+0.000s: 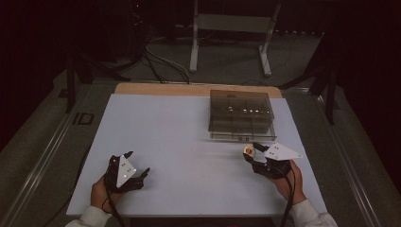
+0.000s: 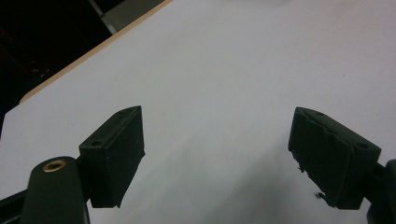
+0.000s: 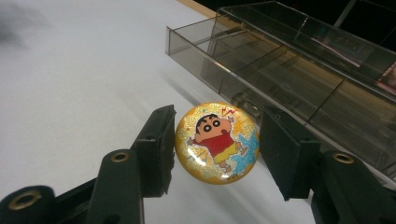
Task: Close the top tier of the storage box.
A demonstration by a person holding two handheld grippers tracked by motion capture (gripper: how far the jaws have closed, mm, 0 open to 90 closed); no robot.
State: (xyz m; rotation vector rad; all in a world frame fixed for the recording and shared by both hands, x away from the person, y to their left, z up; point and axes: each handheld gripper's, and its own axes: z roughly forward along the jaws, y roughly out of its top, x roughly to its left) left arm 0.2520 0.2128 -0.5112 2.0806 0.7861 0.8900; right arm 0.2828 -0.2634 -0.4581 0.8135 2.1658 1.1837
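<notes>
In the high view, the right gripper [image 1: 254, 152] is seen just before the near wall of a clear compartment box [image 1: 241, 115], with a small round badge [image 1: 248, 151] at its jaw tips. The left gripper [image 1: 137, 163] is rested low on the white table [image 1: 179, 142], well apart from the box, its jaws spread.

In the left gripper view, the jaws are opened wide and nothing is held between them; bare table surface lies ahead of and between them.

In the right gripper view, the badge [image 3: 217, 142], a glittery yellow disc with a cartoon figure, is pinched edge-on between the two jaws, touched on its left rim by one pad and on its right rim by the other. The open compartments of the box [image 3: 289, 74] lie just beyond the jaw tips.

The step in hand is judged to be placing the badge into a compartment. It would be done well if the grip is kept firm on the slippery rim, the jaws are carried over the near wall without clipping it, and release is made low inside one cell.
</notes>
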